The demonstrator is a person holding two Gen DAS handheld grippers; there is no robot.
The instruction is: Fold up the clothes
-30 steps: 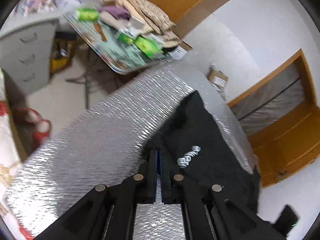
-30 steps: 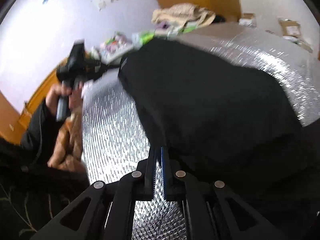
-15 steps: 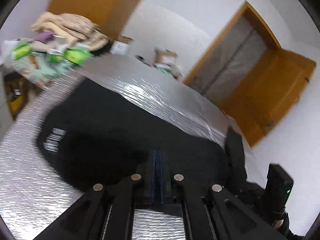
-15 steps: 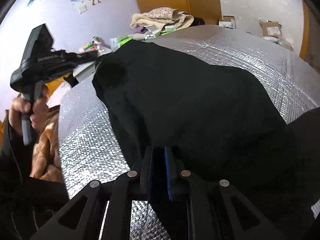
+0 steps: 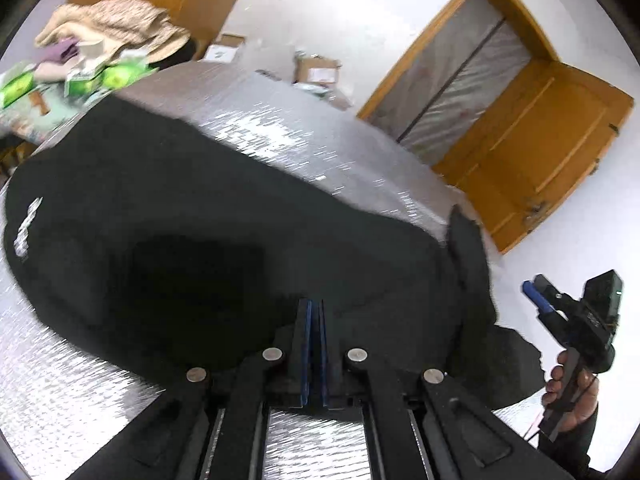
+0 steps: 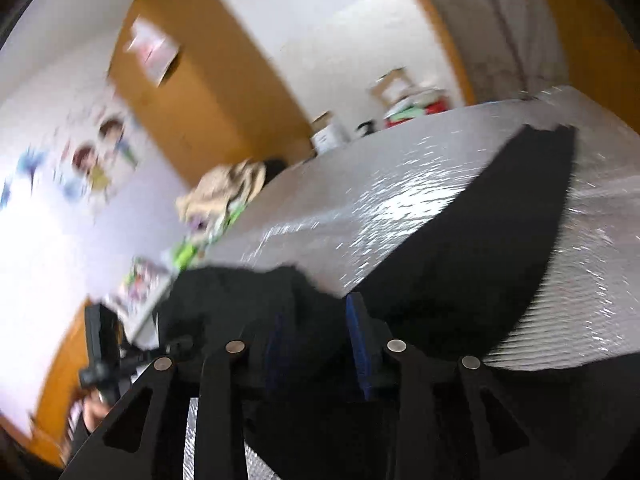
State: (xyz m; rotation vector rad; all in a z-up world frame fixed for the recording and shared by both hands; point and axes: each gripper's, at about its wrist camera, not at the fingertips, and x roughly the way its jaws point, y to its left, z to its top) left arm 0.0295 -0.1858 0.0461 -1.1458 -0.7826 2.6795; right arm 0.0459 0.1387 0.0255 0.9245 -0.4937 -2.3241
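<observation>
A black garment with a small white print lies folded over on the silver quilted table. My left gripper is shut on the garment's near edge, and the fabric bunches around its fingertips. My right gripper has its jaws opening, its blue pads standing apart above the dark cloth without pressing on it. In the left wrist view the right gripper is held in a hand off the table's right edge, apart from a raised corner of the garment.
A heap of beige clothes and green packets crowd the far left end. Cardboard boxes sit on the floor beyond the table. A wooden door stands at right, a wooden wardrobe at the back.
My left gripper dragged the garment's edge across, folding the cloth over itself. My right gripper went from shut on the cloth to open and pulled away to the right.
</observation>
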